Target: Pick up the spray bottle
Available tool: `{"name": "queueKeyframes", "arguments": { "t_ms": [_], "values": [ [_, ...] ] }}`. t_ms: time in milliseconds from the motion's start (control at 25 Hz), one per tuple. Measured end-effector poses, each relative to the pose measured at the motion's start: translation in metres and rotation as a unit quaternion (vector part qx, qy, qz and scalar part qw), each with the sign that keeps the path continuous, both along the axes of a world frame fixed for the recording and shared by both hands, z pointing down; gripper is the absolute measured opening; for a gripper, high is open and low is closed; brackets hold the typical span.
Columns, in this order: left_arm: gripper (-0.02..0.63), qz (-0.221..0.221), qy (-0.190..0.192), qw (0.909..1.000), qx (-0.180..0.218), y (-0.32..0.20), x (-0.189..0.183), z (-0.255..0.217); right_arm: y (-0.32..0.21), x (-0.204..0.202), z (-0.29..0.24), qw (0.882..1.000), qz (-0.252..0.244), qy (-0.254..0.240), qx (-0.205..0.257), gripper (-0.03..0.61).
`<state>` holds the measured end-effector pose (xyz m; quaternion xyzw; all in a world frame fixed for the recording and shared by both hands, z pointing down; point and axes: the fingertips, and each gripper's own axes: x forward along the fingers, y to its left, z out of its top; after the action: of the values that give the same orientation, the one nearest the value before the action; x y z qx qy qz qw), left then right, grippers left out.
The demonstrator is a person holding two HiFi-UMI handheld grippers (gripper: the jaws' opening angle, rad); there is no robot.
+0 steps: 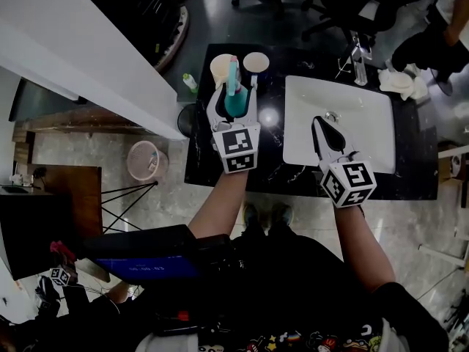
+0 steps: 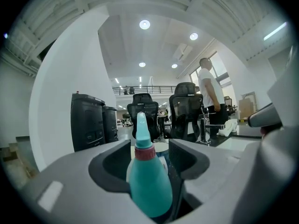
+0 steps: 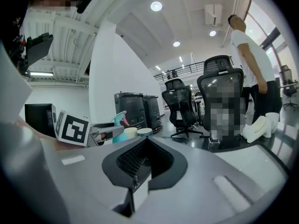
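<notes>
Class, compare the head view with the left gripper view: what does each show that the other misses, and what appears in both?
Head view only: the white sink, the right gripper with its tongs together over it, and a pink basket on the floor. Left gripper view only: ceiling lights and two tall black units. Both: the teal spray bottle held between the left gripper's tongs.
</notes>
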<state>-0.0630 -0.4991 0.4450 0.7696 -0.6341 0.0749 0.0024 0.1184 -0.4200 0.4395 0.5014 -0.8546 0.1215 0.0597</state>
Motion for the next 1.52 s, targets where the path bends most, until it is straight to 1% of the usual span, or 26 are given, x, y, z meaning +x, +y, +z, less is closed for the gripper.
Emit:
{"name": "queueKeyframes", "arguments": {
  "t_ms": [360,440,680,1000,1400,1520],
  "values": [
    [0.235,-0.004,-0.005,1.0,-0.005,-0.015,-0.004,0.001,-0.006,0.001,0.005,1.0,0.008,-0.003,-0.005,0.025],
    [0.156,0.001,-0.005,1.0,-0.007,-0.016,-0.005,0.001,-0.006,0.0,0.005,1.0,0.01,-0.005,-0.005,0.025],
    [0.152,0.018,-0.001,0.9998,-0.01,-0.017,-0.002,-0.002,-0.006,0.0,0.003,1.0,0.017,-0.007,-0.005,0.023],
    [0.152,0.034,0.0,0.9994,0.007,-0.006,0.008,-0.021,-0.003,0.0,-0.001,1.0,0.017,-0.012,0.001,0.025],
    [0.152,0.058,0.003,0.9974,0.042,0.029,0.028,-0.071,0.01,-0.005,-0.013,1.0,0.017,-0.022,0.015,0.025],
    [0.152,0.065,-0.001,0.9969,0.044,0.044,0.036,-0.078,0.018,-0.005,-0.019,0.999,0.019,-0.027,0.02,0.025]
  ]
}}
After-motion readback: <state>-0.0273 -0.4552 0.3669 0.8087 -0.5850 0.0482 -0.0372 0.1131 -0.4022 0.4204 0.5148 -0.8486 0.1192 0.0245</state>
